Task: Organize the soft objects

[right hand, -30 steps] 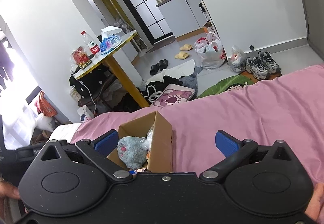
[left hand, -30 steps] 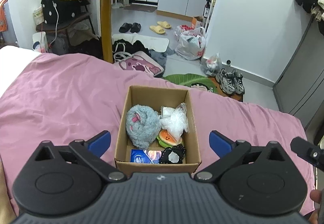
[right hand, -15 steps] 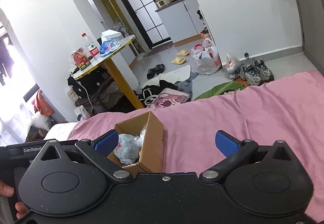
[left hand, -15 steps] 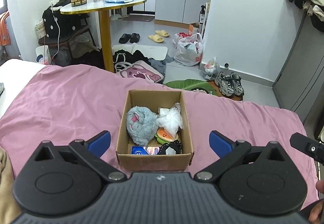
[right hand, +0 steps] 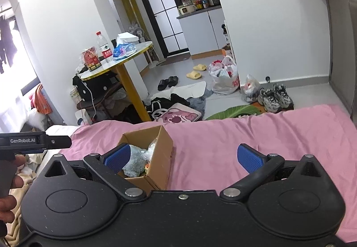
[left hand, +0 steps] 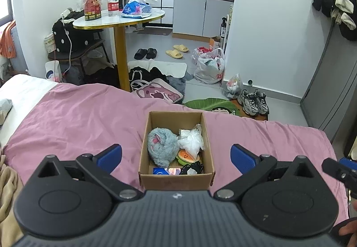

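bright daylight | window glare left | fisheye-bent edges

You've got a plain brown cardboard box on a pink bed cover, w/ a grey-blue plush showing a pink patch, a clear-white crinkly bag, an orange/green/red plush, a blue packet & a black-and-white item inside. Your fingers have blue pads on black frames. Beyond: bench w/ white top, gold rim & yellow leg, black slippers, yellow slippers, green leaf-print mat, grey sneakers, black white-dotted bag.
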